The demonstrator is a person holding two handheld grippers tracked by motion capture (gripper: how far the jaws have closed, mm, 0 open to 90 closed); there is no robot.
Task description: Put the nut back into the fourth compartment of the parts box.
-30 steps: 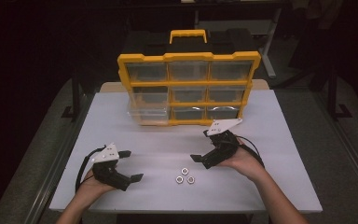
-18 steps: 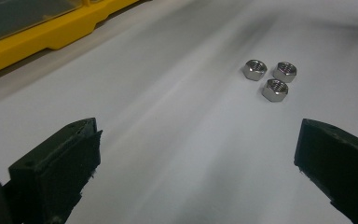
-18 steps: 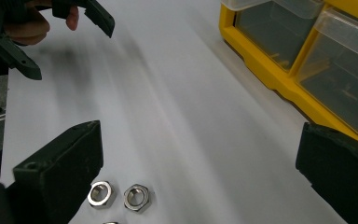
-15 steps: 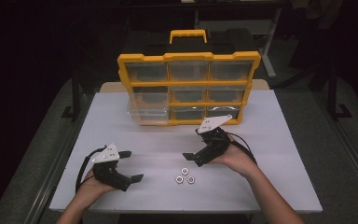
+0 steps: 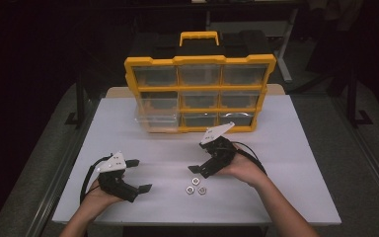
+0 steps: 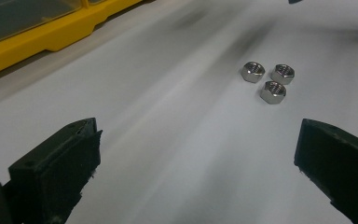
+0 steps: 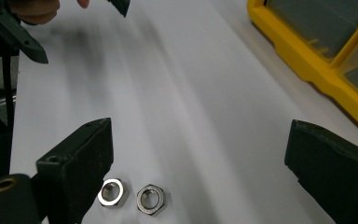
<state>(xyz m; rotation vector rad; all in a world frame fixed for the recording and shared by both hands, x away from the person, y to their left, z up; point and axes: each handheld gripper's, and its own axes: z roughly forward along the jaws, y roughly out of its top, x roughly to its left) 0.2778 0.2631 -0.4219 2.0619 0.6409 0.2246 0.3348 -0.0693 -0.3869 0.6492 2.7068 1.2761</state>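
Three steel hex nuts (image 5: 195, 186) lie close together on the white table (image 5: 296, 148), near its front. My right gripper (image 5: 199, 171) hovers just behind them, tilted down toward them. It is open and its jaws have just been closing a little, gripping nothing. In the right gripper view (image 7: 200, 154), two nuts (image 7: 151, 199) sit on the table beside the left jaw. My left gripper (image 5: 139, 175) rests open at the front left, pointing toward the nuts (image 6: 273, 91), which lie well beyond its jaws (image 6: 196, 154).
A yellow and black organiser (image 5: 200, 94) with clear drawers stands upright at the back of the table. Its lower left drawer (image 5: 155, 121) sticks out a little. Dark floor surrounds the table, and the front edge is close to both hands.
My right gripper has moved left and toward the front, down to the nuts. The left gripper and the nuts have stayed put.
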